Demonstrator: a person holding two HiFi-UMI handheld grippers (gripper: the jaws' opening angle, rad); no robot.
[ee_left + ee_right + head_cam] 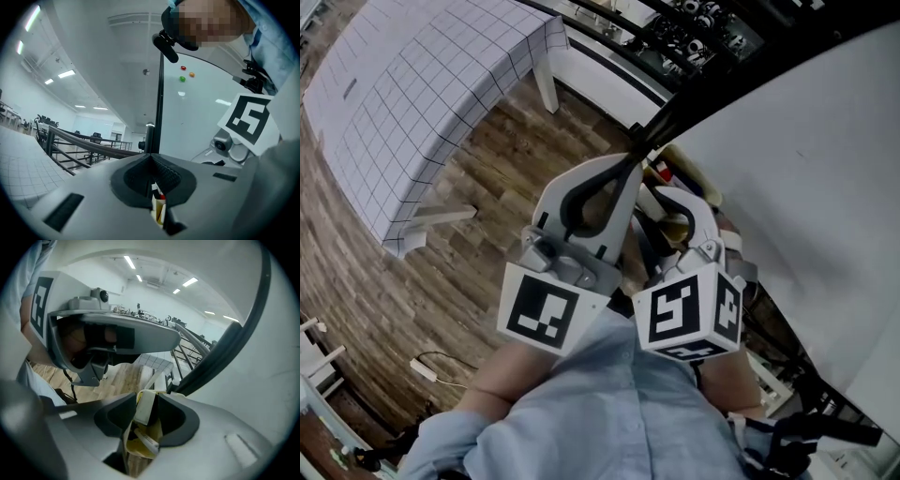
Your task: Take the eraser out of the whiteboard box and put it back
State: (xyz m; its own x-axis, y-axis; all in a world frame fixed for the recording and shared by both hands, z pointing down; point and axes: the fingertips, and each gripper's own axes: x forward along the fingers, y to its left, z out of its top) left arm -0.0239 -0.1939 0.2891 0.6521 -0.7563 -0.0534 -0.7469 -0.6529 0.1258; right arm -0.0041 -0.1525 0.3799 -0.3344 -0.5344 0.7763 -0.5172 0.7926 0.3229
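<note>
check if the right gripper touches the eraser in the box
Cannot tell. The right gripper view shows the eraser between the open jaws of the right gripper: a dark gap on one side, the other edge meeting the pad's outline.

Two tools (left tool (630, 161), right tool (667, 208)), one whiteboard (806, 187), three magnets (182, 78), one table (422, 94).

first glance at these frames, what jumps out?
Both grippers crowd the head view's centre, against the whiteboard edge. The left gripper is shut. The right gripper stands open over a yellow box, with a white block, likely the eraser, between its jaws.
</note>
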